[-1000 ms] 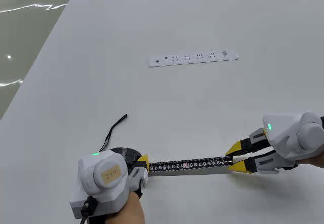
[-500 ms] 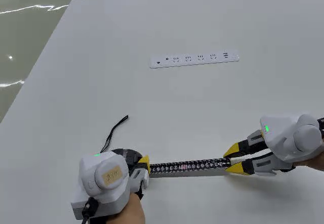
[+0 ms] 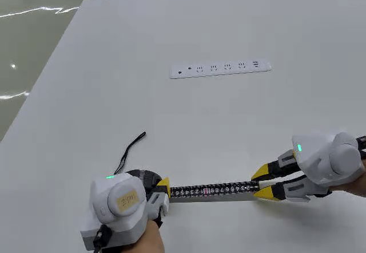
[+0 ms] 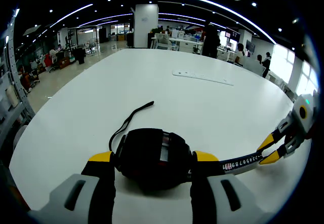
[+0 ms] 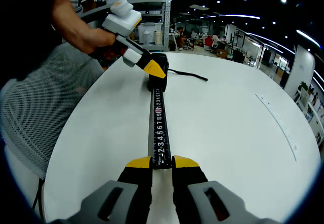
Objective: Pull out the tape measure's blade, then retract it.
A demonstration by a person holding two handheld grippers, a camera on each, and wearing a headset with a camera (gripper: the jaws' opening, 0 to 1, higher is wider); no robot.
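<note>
While the left gripper (image 4: 152, 159) clamps the black tape measure (image 3: 143, 177) by its sides, the right gripper (image 5: 162, 162) is closed on the tip of the blade (image 3: 214, 189). The blade lies flat on the table (image 3: 171, 110), stretched between them. Strap (image 3: 130, 147) trails toward the left edge. Power strip (image 3: 220, 68) lies well apart, with bare tabletop between.

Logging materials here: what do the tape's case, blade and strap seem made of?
Case: black, dull sheen, probably plastic or rubber. Blade: thin flat black strip with white printed numerals, likely coated steel. Strap: thin limp black cord, probably fabric.
</note>
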